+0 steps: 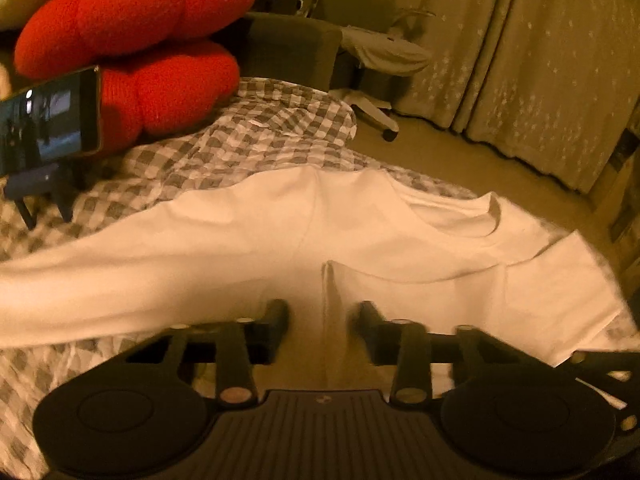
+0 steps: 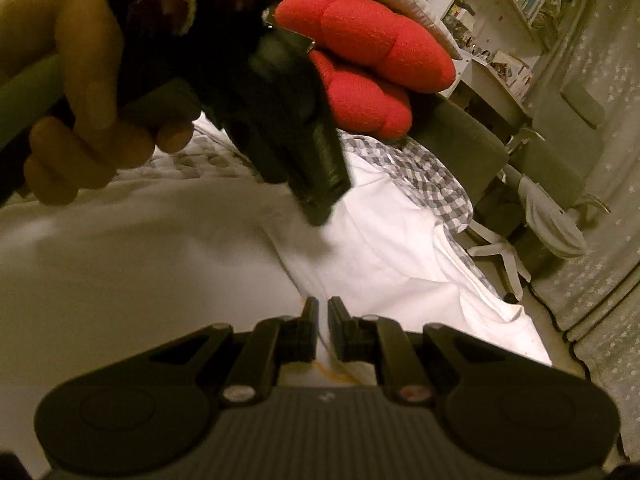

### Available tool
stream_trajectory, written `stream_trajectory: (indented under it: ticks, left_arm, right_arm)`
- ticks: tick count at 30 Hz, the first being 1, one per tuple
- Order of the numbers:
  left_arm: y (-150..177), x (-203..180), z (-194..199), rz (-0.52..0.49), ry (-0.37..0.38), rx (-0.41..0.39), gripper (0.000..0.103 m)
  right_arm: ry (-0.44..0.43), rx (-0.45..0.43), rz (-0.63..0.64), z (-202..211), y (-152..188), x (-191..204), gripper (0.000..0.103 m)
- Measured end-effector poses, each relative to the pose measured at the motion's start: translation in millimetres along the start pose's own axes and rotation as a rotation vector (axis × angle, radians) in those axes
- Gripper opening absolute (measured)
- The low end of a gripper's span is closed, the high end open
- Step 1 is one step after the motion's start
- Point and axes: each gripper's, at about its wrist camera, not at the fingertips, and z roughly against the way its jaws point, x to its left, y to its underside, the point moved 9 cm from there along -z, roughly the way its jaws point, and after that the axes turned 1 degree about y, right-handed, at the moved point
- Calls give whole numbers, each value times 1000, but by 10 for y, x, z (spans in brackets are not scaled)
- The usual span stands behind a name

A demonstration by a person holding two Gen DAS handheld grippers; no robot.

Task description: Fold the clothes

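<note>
A white cotton T-shirt [image 1: 280,240] lies spread across a bed covered by a grey-and-white checked quilt [image 1: 248,132], its round neckline [image 1: 460,220] towards the bed's right edge as the left wrist view shows it, and one short sleeve [image 1: 560,280] reaching out near that same edge. A ridge of fabric runs up from the near edge of the shirt, where the cloth is folded or pinched into a raised crease [image 1: 329,300].

The left gripper [image 1: 324,312] hangs just above that crease with its two black fingers set apart, the ridge standing in the gap between them; whether either finger touches the cloth cannot be told. In the right wrist view the same tool appears as a dark body pointing down at the shirt, held by a person's hand [image 2: 80,92].

The right gripper [image 2: 323,312] has its fingers drawn almost together, leaving only a narrow slit, low over the shirt; whether fabric is caught in that slit cannot be told.

At the far end of the bed a plump red knitted cushion [image 1: 132,40] rests on the quilt. Beside it a dark smartphone with a lit screen [image 1: 48,120] stands on a small black tripod [image 1: 40,188]. Beyond the bed's far corner stand a grey office chair on white castors [image 1: 368,64] and pale star-patterned curtains [image 1: 540,60].
</note>
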Motion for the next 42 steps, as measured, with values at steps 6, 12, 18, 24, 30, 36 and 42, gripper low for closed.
stream_trajectory:
  ticks: [6,12,18,24,30,36,42]
  left_arm:
    - [-142,178,96,47,-39,-66,0]
    - [-354,160,297,-25,-93,-221,0]
    - [-368,193,257,-25,-72,-195,0]
    - [-278,275,172,30,-72,-128,0]
    - [-291,325,224,57,-80,-136,0]
    - [-298,384,230,84,-75,-128,0]
    - [-174,483,125,219,18,2,5]
  right_arm:
    - [87,-61,-51,33,-112,-104,9]
    - [118,-53,-93,-14,-98,-194,21]
    - [98,-33,-107,-35,-55,-224,24]
    - [76,-4,-73,-73,-4,-131,24]
    - [85,-13,-92,-64,-29,-169,8]
    - [102,-47,-122,0,-89,-212,8]
    - [68,19,-55,-83,20,-110,9]
